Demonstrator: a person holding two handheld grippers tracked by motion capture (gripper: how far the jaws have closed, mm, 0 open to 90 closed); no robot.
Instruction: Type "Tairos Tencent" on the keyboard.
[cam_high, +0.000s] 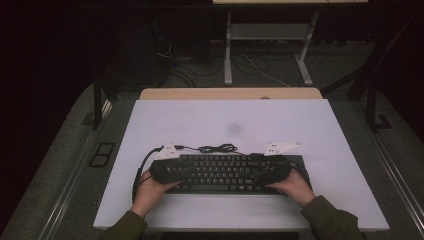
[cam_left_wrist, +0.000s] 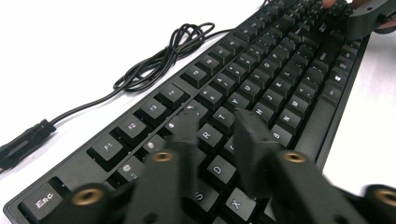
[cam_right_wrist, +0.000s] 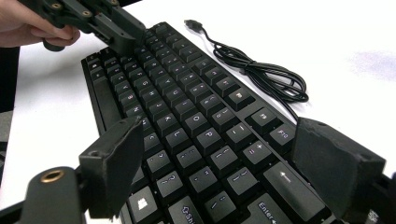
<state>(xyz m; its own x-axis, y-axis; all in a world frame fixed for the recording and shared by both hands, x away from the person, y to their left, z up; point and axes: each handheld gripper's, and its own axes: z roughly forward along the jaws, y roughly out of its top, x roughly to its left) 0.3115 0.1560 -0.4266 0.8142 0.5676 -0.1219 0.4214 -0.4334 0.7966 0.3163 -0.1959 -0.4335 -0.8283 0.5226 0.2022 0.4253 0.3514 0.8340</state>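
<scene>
1. We see the black mechanical keyboard (cam_high: 220, 173) lying near the front of the white surface (cam_high: 320, 130), its coiled black cable (cam_high: 217, 148) just behind.
2. Our left tool (cam_left_wrist: 215, 133) hovers narrow over the letter keys, holding nothing.
3. Our right tool (cam_right_wrist: 217, 163) spreads wide above the Enter end.
4. We judge a grasp is next, needing both ends gripped evenly.
</scene>
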